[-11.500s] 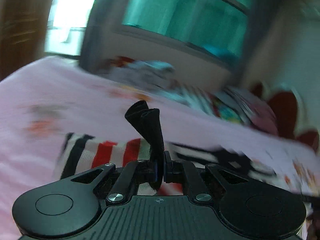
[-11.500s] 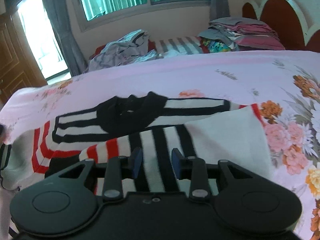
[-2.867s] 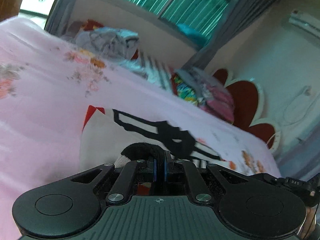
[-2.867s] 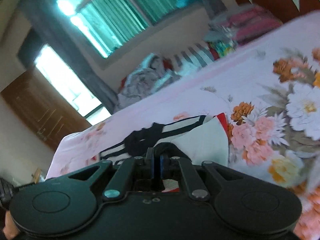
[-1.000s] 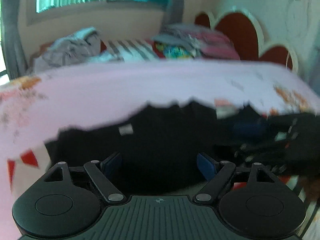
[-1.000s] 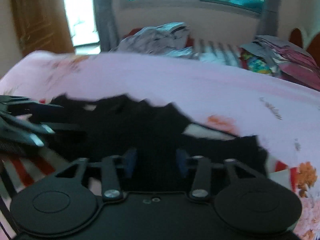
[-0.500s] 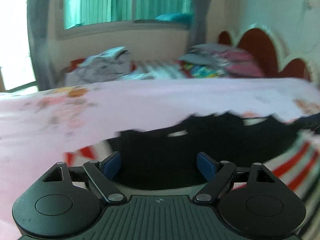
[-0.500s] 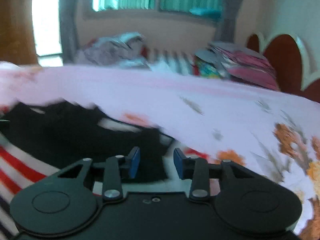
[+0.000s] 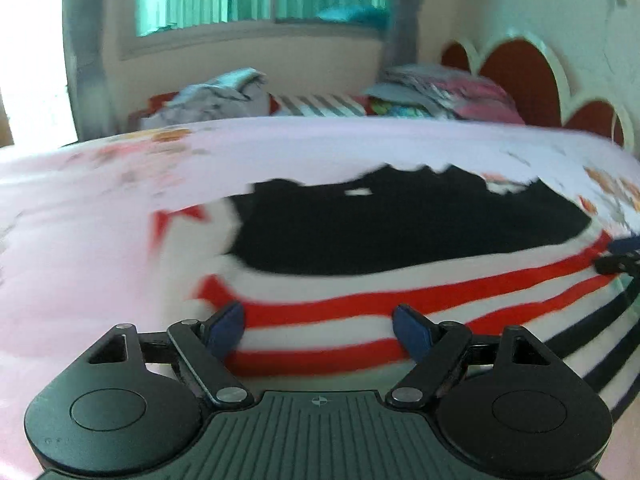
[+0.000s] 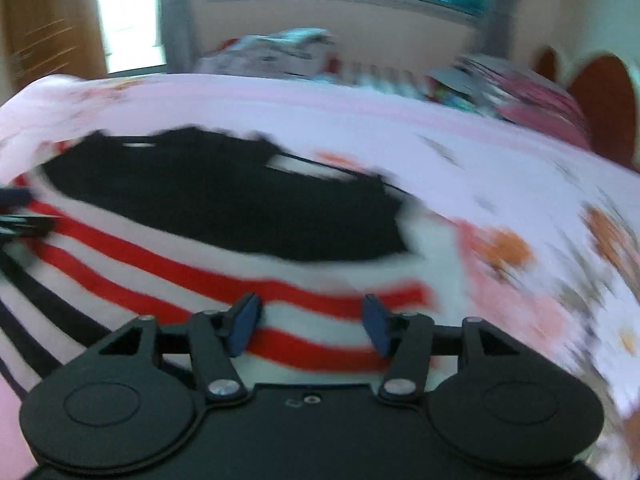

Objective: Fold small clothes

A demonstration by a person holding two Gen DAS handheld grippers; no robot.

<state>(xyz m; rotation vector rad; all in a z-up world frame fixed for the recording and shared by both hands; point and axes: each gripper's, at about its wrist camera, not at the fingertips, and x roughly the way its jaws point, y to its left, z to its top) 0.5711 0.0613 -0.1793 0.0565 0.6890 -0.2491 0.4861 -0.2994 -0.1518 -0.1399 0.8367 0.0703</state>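
Observation:
A small sweater (image 9: 360, 280) with a black top part and white, red and black stripes lies folded flat on the pink floral bed sheet (image 9: 80, 200). It also shows in the right wrist view (image 10: 224, 248). My left gripper (image 9: 320, 330) is open and empty, just above the sweater's near left part. My right gripper (image 10: 310, 326) is open and empty, above the sweater's near right part. The right gripper's tip (image 9: 618, 260) shows at the right edge of the left wrist view. The left gripper's tip (image 10: 20, 212) shows at the left edge of the right wrist view.
Crumpled grey clothes (image 9: 224, 96) and a stack of folded clothes (image 9: 444, 92) lie at the bed's far side under a window with green curtains. A red scalloped headboard (image 9: 520, 76) stands at the right. A wooden door (image 10: 40, 24) is at the far left.
Both grippers let go of the sweater about a second ago and have drawn back toward its near edge. The right gripper has opened wider. The red stripes have come into view.

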